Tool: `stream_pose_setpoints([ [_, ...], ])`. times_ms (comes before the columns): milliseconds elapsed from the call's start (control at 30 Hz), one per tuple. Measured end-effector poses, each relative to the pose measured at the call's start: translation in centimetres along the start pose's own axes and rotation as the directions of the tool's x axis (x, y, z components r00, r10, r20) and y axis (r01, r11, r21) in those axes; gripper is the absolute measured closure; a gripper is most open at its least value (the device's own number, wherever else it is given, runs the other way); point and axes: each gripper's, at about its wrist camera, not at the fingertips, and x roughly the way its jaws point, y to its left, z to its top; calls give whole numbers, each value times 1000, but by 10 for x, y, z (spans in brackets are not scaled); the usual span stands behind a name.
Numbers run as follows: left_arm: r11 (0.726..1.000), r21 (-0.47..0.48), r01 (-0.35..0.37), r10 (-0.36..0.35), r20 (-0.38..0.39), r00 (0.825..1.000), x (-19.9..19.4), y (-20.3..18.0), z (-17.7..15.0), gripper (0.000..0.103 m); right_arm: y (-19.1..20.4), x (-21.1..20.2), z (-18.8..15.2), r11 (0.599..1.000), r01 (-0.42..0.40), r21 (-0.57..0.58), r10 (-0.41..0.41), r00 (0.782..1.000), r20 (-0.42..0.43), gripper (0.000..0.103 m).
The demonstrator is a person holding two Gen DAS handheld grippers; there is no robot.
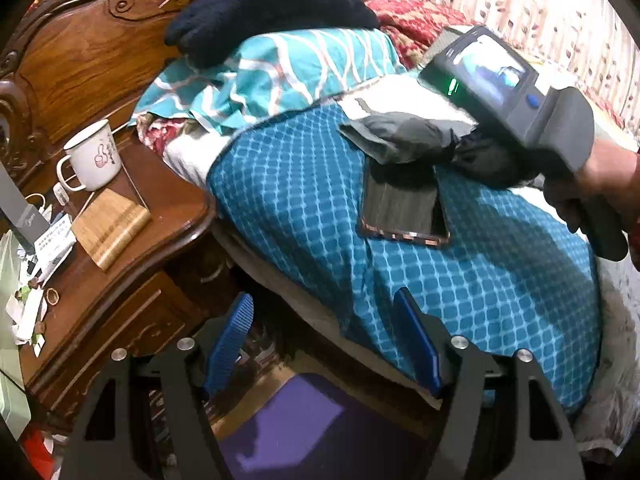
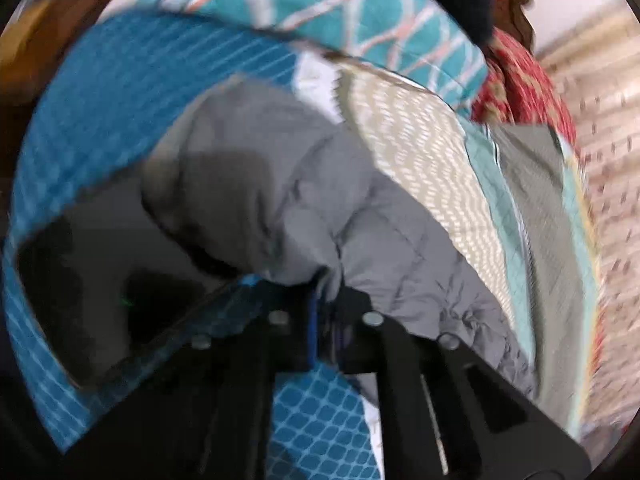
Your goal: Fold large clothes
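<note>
A grey padded garment [image 2: 304, 208] lies on the blue checked bedcover [image 1: 304, 200]; it also shows in the left wrist view [image 1: 396, 140] as a bunched grey piece. My right gripper [image 2: 320, 304] is shut on a fold of the grey garment, its blue pads pressed together; in the left wrist view its body [image 1: 508, 88] is held by a hand over the garment. My left gripper [image 1: 324, 344] is open and empty, low at the bed's near edge, its blue pads [image 1: 232, 340] wide apart.
A phone [image 1: 404, 208] lies on the bedcover beside the garment. Teal patterned bedding [image 1: 280, 68] and a dark knit item [image 1: 272, 12] lie near the wooden headboard [image 1: 80, 48]. A nightstand [image 1: 132, 240] with a mug [image 1: 92, 156] stands left. A purple mat [image 1: 320, 432] lies below.
</note>
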Motion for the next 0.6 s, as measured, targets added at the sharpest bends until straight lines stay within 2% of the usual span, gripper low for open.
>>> stream_pose_setpoints([
  [67, 1000, -6, 3, -3, 9, 1000, -3, -2, 3, 103, -34, -13, 6, 987, -47, 151, 43, 999, 31, 99],
  [133, 1000, 1, 10, -10, 13, 1000, -6, -7, 6, 103, -71, -29, 4, 956, -76, 284, 57, 996, 75, 100],
  [167, 1000, 10, 14, -14, 15, 1000, -8, -12, 7, 103, -93, -38, 1, 932, -90, 352, 58, 993, 101, 100],
  [267, 998, 55, 31, -33, 28, 999, -15, -32, 14, 103, -174, -68, -26, 819, -117, 561, 19, 984, 176, 100],
  [333, 995, 86, 45, -49, 45, 998, -21, -49, 20, 103, -238, -88, -68, 710, -122, 693, -33, 978, 207, 100],
  [367, 994, 97, 53, -58, 53, 997, -24, -58, 24, 103, -253, -94, -85, 679, -119, 724, -51, 977, 209, 100],
  [467, 987, 130, 92, -103, 75, 992, -31, -89, 42, 103, -315, -115, -168, 552, -82, 830, -135, 973, 185, 100],
  [567, 973, 184, 137, -158, 101, 982, -36, -133, 63, 103, -356, -132, -278, 393, -46, 919, -188, 974, 129, 99],
  [600, 967, 205, 150, -175, 111, 978, -37, -149, 69, 103, -361, -133, -306, 357, -28, 934, -199, 974, 105, 99],
])
